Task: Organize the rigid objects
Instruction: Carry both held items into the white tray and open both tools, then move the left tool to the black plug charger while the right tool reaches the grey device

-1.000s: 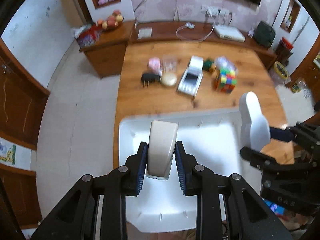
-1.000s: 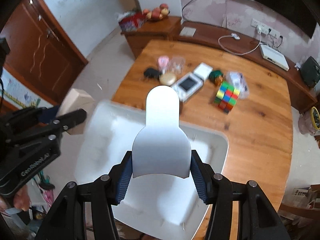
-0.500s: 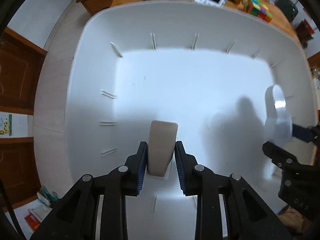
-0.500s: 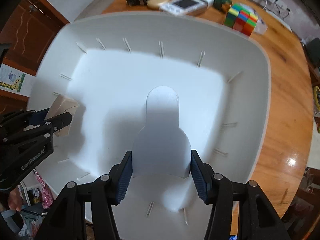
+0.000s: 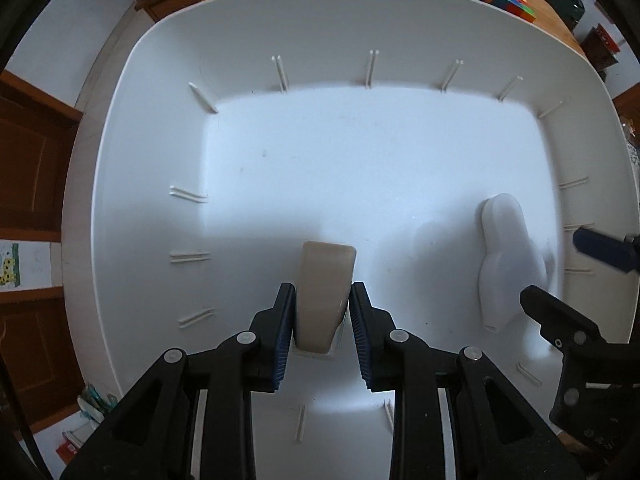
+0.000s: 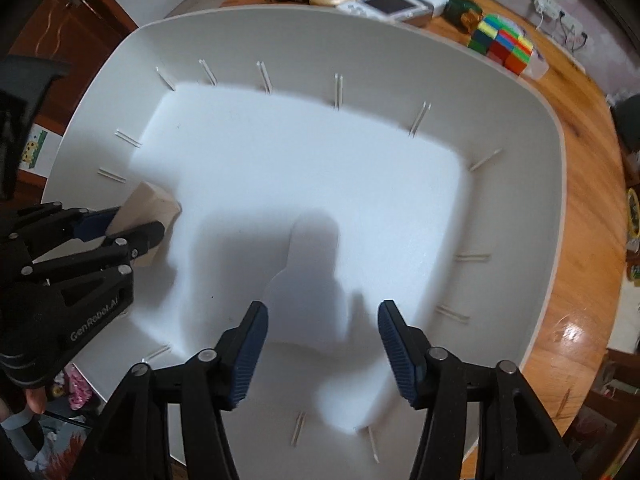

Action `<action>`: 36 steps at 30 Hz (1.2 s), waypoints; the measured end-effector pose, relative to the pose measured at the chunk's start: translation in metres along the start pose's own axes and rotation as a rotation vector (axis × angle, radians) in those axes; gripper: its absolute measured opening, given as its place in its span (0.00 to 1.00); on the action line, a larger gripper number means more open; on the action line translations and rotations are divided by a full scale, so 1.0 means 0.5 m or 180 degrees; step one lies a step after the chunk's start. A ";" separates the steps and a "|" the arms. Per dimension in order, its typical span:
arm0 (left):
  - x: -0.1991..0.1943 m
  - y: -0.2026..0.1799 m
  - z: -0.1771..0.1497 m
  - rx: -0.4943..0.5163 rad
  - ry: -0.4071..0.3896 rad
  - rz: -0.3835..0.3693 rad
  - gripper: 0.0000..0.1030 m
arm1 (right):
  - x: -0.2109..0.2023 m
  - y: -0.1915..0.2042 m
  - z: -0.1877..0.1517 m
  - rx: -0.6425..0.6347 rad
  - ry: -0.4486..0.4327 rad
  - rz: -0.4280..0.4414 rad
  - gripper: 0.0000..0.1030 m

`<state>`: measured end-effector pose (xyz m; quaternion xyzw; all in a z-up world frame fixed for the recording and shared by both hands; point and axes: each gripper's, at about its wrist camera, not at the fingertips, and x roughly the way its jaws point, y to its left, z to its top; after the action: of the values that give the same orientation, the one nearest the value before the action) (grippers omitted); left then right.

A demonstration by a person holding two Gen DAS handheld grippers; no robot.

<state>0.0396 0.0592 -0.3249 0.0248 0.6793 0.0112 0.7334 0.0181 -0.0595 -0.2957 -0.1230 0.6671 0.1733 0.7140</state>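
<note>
Your left hand-held gripper (image 5: 322, 316) pinches the beige block (image 5: 326, 280) low in the white bin (image 5: 360, 20); the block's base is hidden behind the pads. Your right hand-held gripper (image 6: 322, 344) has just been opening, its jaws standing spread off the white piece (image 6: 308, 292) between them, which blurs into the bin floor. Bare floor lies toward 12 o'clock; beyond the rim, the worktop (image 6: 580, 200) clutter is cut off.

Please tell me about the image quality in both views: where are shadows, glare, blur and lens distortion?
Left wrist view: fisheye bends the white plastic bin's rim; the white bottle-shaped piece is slightly motion-blurred; soft shadow beside it. Right wrist view: a dark shadow covers the white piece between the open right gripper; bright glare on the wooden table; corners are vignetted black.
</note>
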 end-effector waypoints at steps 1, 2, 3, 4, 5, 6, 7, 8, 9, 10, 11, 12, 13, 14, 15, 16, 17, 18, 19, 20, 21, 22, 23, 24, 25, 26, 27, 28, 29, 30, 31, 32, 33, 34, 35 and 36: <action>-0.005 -0.002 -0.001 0.0017 -0.0034 -0.0003 0.30 | -0.007 0.000 0.002 -0.0024 -0.0036 -0.0014 0.64; -0.012 -0.002 -0.003 0.0024 -0.0079 -0.0021 0.30 | -0.016 0.002 0.002 -0.0049 -0.0080 -0.0024 0.65; -0.019 -0.003 -0.004 0.0022 -0.0114 -0.0058 0.30 | -0.024 0.004 0.001 -0.0072 -0.0120 -0.0029 0.65; -0.027 -0.003 -0.007 0.0016 -0.0152 -0.0119 0.30 | -0.033 0.006 0.000 -0.0097 -0.0160 -0.0032 0.65; -0.034 -0.006 -0.004 0.0001 -0.0159 -0.0191 0.37 | -0.042 0.008 0.000 -0.0119 -0.0198 -0.0036 0.65; -0.040 -0.007 -0.003 -0.0025 -0.0147 -0.0247 0.45 | -0.048 0.009 -0.001 -0.0134 -0.0228 -0.0041 0.65; -0.048 -0.006 -0.004 -0.0055 -0.0158 -0.0275 0.48 | -0.057 0.009 -0.003 -0.0149 -0.0263 -0.0050 0.65; -0.057 -0.006 -0.005 -0.0087 -0.0194 -0.0287 0.54 | -0.064 0.009 -0.004 -0.0162 -0.0291 -0.0059 0.65; -0.067 -0.006 -0.005 -0.0100 -0.0235 -0.0293 0.60 | -0.067 0.006 -0.005 -0.0168 -0.0315 -0.0066 0.65; -0.077 -0.007 -0.006 -0.0107 -0.0272 -0.0294 0.62 | -0.075 0.005 -0.007 -0.0170 -0.0345 -0.0076 0.65; -0.090 -0.014 0.002 -0.0103 -0.0278 -0.0286 0.63 | -0.081 0.004 -0.009 -0.0169 -0.0369 -0.0084 0.65; -0.096 -0.018 0.001 -0.0080 -0.0274 -0.0272 0.63 | -0.091 -0.002 -0.011 -0.0167 -0.0390 -0.0091 0.65; -0.104 -0.026 0.000 -0.0039 -0.0258 -0.0229 0.63 | -0.100 -0.004 -0.013 -0.0166 -0.0424 -0.0099 0.65; -0.109 -0.017 0.004 -0.0011 -0.0256 -0.0197 0.63 | -0.107 -0.006 -0.010 -0.0168 -0.0443 -0.0107 0.65; -0.115 -0.012 0.009 0.0002 -0.0273 -0.0177 0.63 | -0.105 -0.019 0.002 -0.0168 -0.0458 -0.0113 0.65; -0.127 -0.015 0.008 0.0001 -0.0312 -0.0159 0.63 | -0.112 -0.021 -0.001 -0.0168 -0.0486 -0.0121 0.65; -0.135 -0.007 0.023 -0.0015 -0.0378 -0.0131 0.63 | -0.116 -0.022 -0.001 -0.0167 -0.0512 -0.0127 0.65; -0.150 -0.001 0.024 -0.0045 -0.0472 -0.0094 0.62 | -0.117 -0.024 0.003 -0.0165 -0.0535 -0.0134 0.66; -0.161 0.006 0.020 -0.0065 -0.0546 -0.0079 0.62 | -0.122 -0.024 0.005 -0.0163 -0.0562 -0.0142 0.65; -0.184 0.009 0.015 -0.0102 -0.0644 -0.0055 0.62 | -0.126 -0.025 0.008 -0.0161 -0.0591 -0.0149 0.65; -0.195 0.013 0.021 -0.0122 -0.0709 -0.0049 0.62 | -0.135 -0.027 0.009 -0.0156 -0.0623 -0.0154 0.65; -0.208 0.021 0.028 -0.0132 -0.0773 -0.0037 0.63 | -0.143 -0.033 0.012 -0.0153 -0.0651 -0.0160 0.65; -0.222 0.029 0.038 -0.0124 -0.0838 -0.0018 0.63 | -0.148 -0.033 0.017 -0.0149 -0.0669 -0.0164 0.66; -0.238 0.031 0.044 -0.0105 -0.0883 0.0009 0.62 | -0.155 -0.035 0.021 -0.0142 -0.0685 -0.0165 0.65; -0.257 0.034 0.053 -0.0104 -0.0947 0.0064 0.63 | -0.165 -0.039 0.027 -0.0127 -0.0710 -0.0157 0.66; -0.267 0.037 0.062 -0.0116 -0.0991 0.0080 0.63 | -0.176 -0.044 0.033 -0.0104 -0.0731 -0.0134 0.66; -0.285 0.043 0.072 -0.0131 -0.1027 0.0053 0.63 | -0.190 -0.049 0.041 -0.0072 -0.0756 -0.0100 0.65; -0.303 0.049 0.085 -0.0150 -0.1046 -0.0025 0.63 | -0.202 -0.053 0.047 -0.0048 -0.0781 -0.0073 0.65; -0.313 0.055 0.098 -0.0156 -0.1019 -0.0079 0.63 | -0.219 -0.057 0.057 -0.0021 -0.0820 -0.0048 0.65; -0.331 0.061 0.111 -0.0166 -0.1038 -0.0111 0.63 | -0.231 -0.061 0.065 -0.0003 -0.0855 -0.0034 0.65; -0.340 0.064 0.120 -0.0161 -0.1057 -0.0101 0.63 | -0.253 -0.065 0.077 0.0015 -0.0910 -0.0022 0.66; -0.358 0.068 0.134 -0.0127 -0.1108 -0.0051 0.63 | -0.266 -0.067 0.086 0.0021 -0.0949 -0.0024 0.66; -0.369 0.070 0.144 -0.0094 -0.1151 -0.0017 0.63 | -0.283 -0.069 0.097 0.0023 -0.0999 -0.0036 0.66; -0.381 0.073 0.157 -0.0066 -0.1201 0.0025 0.63 | -0.303 -0.070 0.110 0.0020 -0.1054 -0.0064 0.66; -0.388 0.076 0.168 -0.0052 -0.1232 0.0036 0.65 | -0.322 -0.072 0.124 0.0021 -0.1108 -0.0086 0.66; -0.396 0.080 0.178 -0.0029 -0.1256 0.0013 0.70 | -0.340 -0.075 0.138 0.0030 -0.1163 -0.0094 0.68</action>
<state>0.1138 0.0872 -0.1191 0.0247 0.5223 0.0107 0.8524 0.0879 -0.0795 -0.1233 -0.0960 0.5252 0.1791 0.8263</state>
